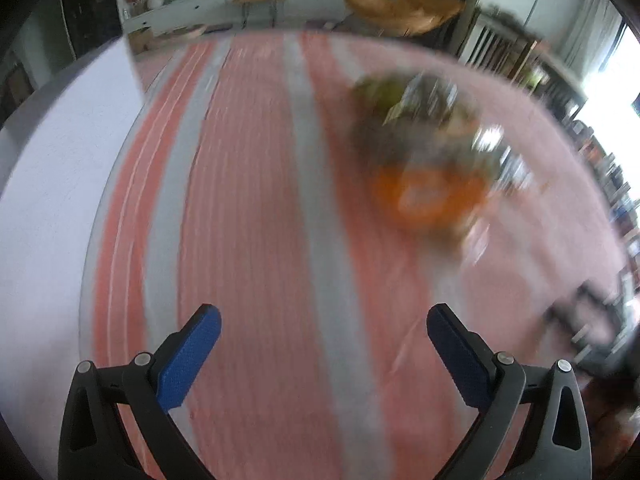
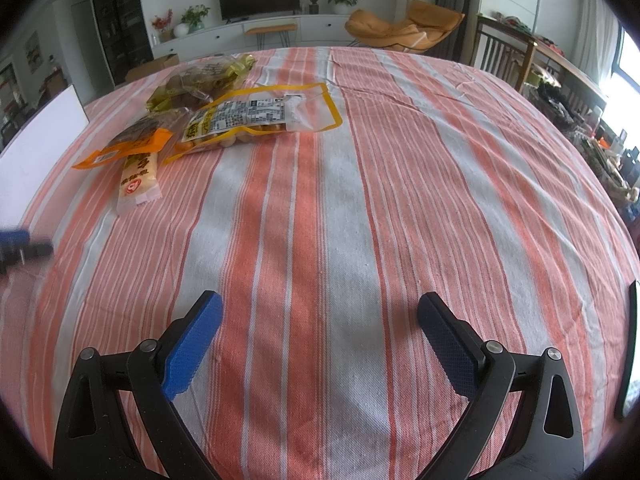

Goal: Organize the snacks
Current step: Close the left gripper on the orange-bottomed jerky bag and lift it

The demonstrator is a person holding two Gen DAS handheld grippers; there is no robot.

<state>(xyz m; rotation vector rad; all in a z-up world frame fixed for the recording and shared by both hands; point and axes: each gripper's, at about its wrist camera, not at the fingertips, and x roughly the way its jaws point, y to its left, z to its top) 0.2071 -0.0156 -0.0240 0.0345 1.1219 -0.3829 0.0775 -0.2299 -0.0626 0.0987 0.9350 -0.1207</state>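
You are at the very start of the sorting: no snack is lifted yet, and both tools are empty. Your left gripper (image 1: pixel 323 322) has its blue fingers spread wide with nothing between them, and its view is smeared by motion, so the heap of packets (image 1: pixel 428 152) ahead and to the right shows only as a green, dark and orange blur. Your right gripper (image 2: pixel 318 312) is likewise released, fingers wide apart, hanging over bare striped tablecloth (image 2: pixel 400 200), well apart from the snacks. From the right view the snacks lie together at the far left of the table: a clear bag with a yellow border (image 2: pixel 256 116), an orange-topped packet (image 2: pixel 134 148) just beside it, a small pale packet (image 2: pixel 138 184) partly under that one, and a green-gold bag (image 2: pixel 200 84) behind. A white board (image 2: pixel 36 140) stands at the table's left edge. The next move likely calls for steadying the left tool, picking one packet at the edge of the heap, and closing on a flat seam, since the bags overlap and may drag a neighbour.
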